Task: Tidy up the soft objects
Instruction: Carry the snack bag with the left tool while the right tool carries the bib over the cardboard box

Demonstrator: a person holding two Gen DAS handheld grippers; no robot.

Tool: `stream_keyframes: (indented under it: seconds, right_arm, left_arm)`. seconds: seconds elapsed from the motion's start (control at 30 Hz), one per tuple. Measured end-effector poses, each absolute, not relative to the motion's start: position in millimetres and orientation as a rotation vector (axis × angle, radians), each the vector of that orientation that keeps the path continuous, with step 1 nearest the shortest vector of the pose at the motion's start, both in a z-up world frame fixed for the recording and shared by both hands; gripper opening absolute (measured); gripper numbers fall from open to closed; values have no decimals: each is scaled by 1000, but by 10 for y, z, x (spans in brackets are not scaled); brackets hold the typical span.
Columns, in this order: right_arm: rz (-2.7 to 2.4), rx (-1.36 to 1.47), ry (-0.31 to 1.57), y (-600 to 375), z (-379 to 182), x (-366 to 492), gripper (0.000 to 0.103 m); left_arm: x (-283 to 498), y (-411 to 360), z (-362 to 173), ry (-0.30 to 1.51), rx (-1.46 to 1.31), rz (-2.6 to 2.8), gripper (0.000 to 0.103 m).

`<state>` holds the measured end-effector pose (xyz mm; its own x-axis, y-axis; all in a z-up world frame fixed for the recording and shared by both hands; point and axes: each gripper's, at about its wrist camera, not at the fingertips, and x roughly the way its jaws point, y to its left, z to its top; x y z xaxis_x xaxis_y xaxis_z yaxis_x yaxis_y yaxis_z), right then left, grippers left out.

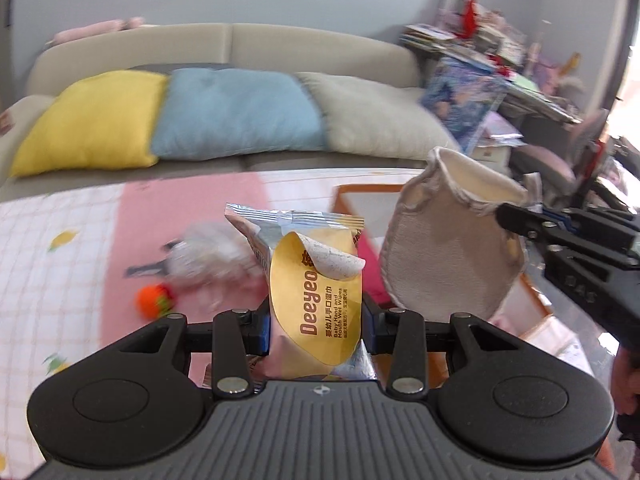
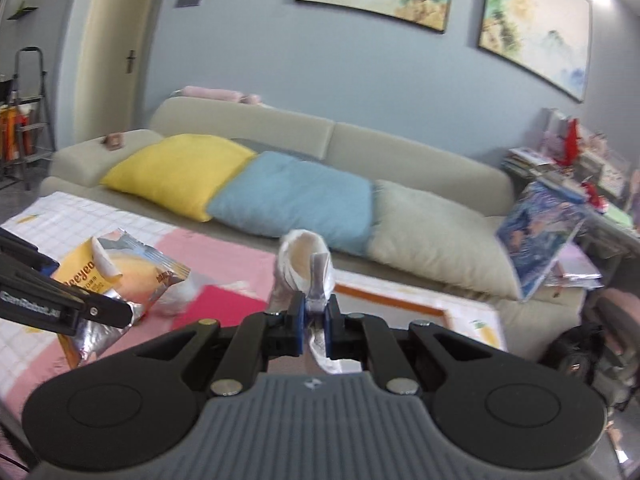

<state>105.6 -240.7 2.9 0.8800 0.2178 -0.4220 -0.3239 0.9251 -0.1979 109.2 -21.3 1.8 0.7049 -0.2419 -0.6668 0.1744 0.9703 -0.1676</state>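
My left gripper (image 1: 316, 320) clamps a yellow wet-wipes pack (image 1: 316, 280) upright between its pads, raised above the pink-and-white cloth (image 1: 80, 240) on the bench. My right gripper (image 2: 314, 330) is closed on the edge of a cream cloth mitt (image 2: 306, 260), which hangs lifted just beside the pack, in front of the sofa (image 2: 400, 152).

Pink checked cloth (image 1: 72, 216): orange ball (image 1: 154, 299), tray (image 1: 360, 192).

Bright, even light; fisheye-bent edges, perhaps motion-blurred background.
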Motion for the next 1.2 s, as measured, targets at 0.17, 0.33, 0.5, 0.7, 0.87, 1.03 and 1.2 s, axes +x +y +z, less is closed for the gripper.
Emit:
stream_keyframes:
  seconds: [0.17, 0.33, 0.5, 0.7, 0.87, 1.03, 1.2]
  right_arm:
    - [233, -269, 411, -2679, 51, 1250, 6]
    - [188, -251, 452, -2960, -22, 1432, 6]
    - [166, -212, 549, -3231, -245, 1759, 6]
    - [145, -155, 697, -3483, -685, 2065, 7]
    - [140, -147, 800, -3532, -975, 2173, 7]
    - [143, -195, 811, -3507, -1059, 2168, 15]
    - [136, -167, 742, -3542, -981, 2009, 40]
  left_arm:
    - [1358, -603, 74, 766, -85, -346, 45]
    - [1642, -931, 32, 797, -69, -413, 45]
    - [1832, -1167, -65, 843, -34, -444, 45]
    - [1962, -1368, -152, 889, 42, -477, 45]
    - [2079, -1595, -208, 924, 108, -509, 45]
    - [2211, -1800, -348, 974, 211, -506, 45]
    - [2331, -1984, -548, 1017, 343, -493, 45]
